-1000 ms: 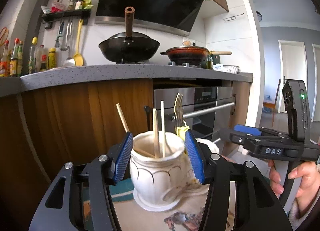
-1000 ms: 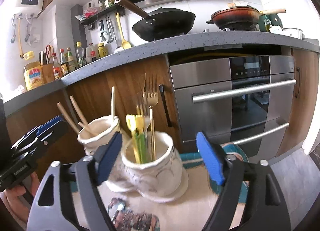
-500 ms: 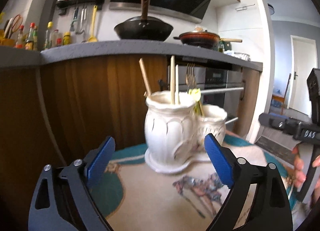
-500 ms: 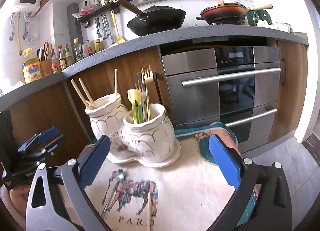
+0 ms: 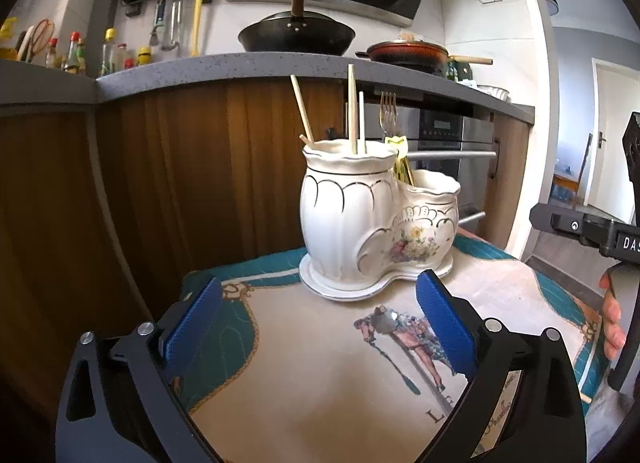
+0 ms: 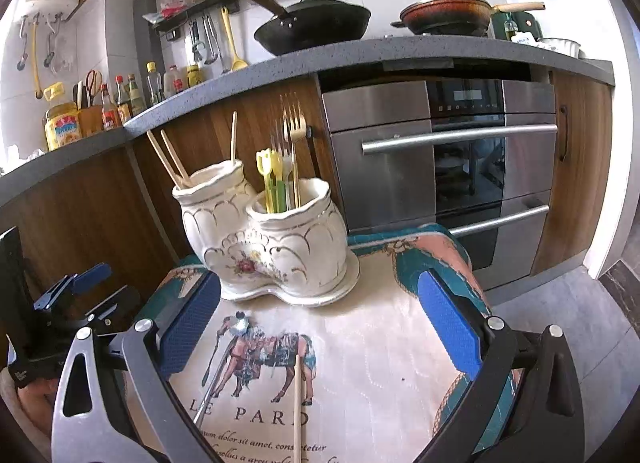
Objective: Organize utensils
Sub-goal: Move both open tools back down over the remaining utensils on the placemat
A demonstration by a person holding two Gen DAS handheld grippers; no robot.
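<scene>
Left tongs (image 5: 316,327): spread wide and empty; a second ago they bracketed the taller pot, now they have drawn back over the near cloth
Right tongs (image 6: 318,327): spread and empty too; also pulled back from the holder, which sat between their pads a second ago
Loose chopstick (image 6: 297,407): lies on the table's printed cloth (image 6: 380,363), near edge, between the right tongs' pads; its near end is cut off by the frame
Spoon (image 6: 218,363): lies on the cloth just left of the chopstick; bowl toward the holder; handle end partly behind the left pad
Ceramic holder (image 6: 268,247): stands at the far side of the cloth; left pot holds chopsticks (image 6: 168,161), right pot holds forks (image 6: 294,131)
Meaning: both hands freed, likely to fetch the two loose pieces next
Hidden: pot interiors; exact utensil count unclear
</scene>
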